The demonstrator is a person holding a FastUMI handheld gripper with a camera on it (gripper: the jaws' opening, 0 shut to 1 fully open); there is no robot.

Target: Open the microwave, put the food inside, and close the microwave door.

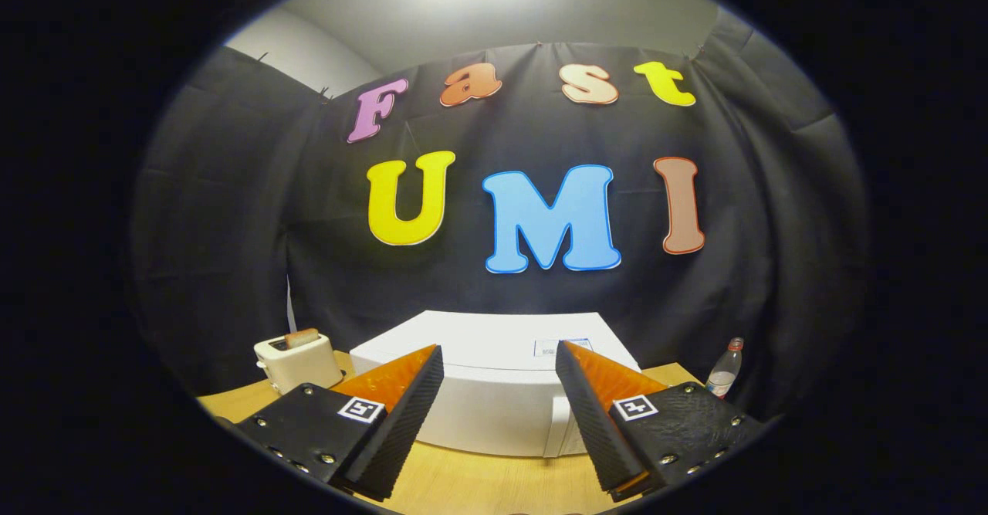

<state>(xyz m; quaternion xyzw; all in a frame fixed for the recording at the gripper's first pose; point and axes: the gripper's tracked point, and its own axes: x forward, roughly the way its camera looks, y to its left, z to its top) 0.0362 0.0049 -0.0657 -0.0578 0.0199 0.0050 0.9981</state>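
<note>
Tongs (pixel 499 360) spread wide, nothing held, aimed at the closed microwave (pixel 494 391).

The white microwave is seen just beyond the fingers, centred in the gap between them, standing on the wooden bench (pixel 471 484) against the black cloth wall. Its door is shut; a small label (pixel 562 347) is seen on the top panel near the right finger. A white toaster (pixel 297 360) with a slice of toast (pixel 301 337) sticking up from its slot is placed to the left of the microwave, just apart from it. A clear plastic bottle with a red cap (pixel 725 368) stands upright to the right of the microwave, well apart from it. Both fingers are kept clear of the microwave, with no contact. Whether the toast is the food for the task cannot be told.
</note>
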